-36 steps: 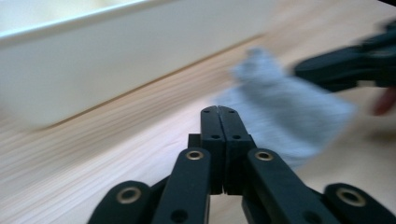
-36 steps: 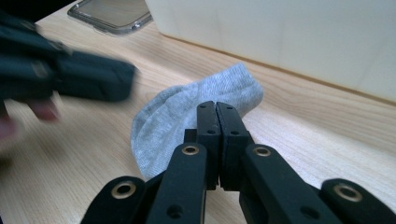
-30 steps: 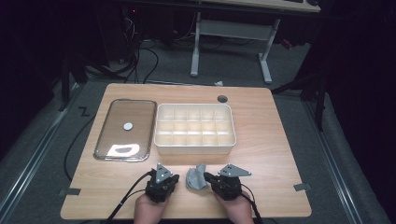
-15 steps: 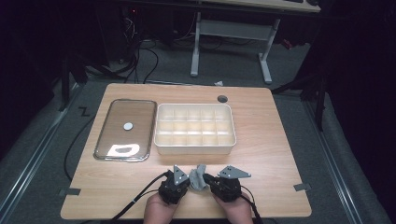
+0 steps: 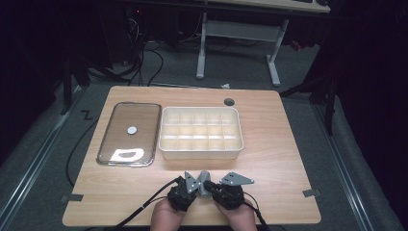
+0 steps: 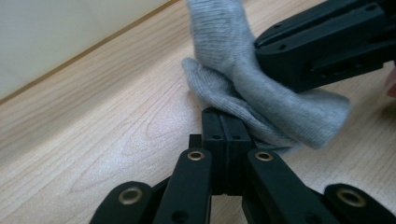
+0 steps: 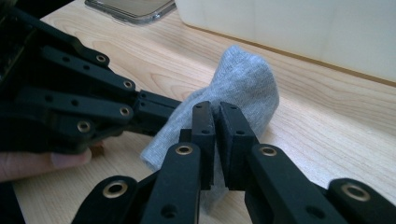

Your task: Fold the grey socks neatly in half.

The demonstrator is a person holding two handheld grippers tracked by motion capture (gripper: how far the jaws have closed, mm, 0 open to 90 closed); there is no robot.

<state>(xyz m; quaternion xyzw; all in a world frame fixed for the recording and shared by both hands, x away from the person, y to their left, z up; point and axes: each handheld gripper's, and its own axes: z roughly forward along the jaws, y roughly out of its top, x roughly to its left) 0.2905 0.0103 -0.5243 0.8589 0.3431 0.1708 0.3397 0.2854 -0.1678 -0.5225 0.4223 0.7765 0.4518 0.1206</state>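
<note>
Both pairs of jaws are pressed together on one grey sock (image 5: pixel 204 182): the left gripper (image 6: pixel 227 122) pinches its lower fold, the right gripper (image 7: pixel 216 116) its middle, and the two meet near the table's (image 5: pixel 269 159) 6 o'clock edge. At 12 o'clock from them the tray's (image 5: pixel 200 153) front wall is near, with a strip of bare wood between. Bare tabletop runs toward 3 and 9 o'clock; the lid (image 5: pixel 130 134) lies toward 10 o'clock, just beside the tray.
</note>
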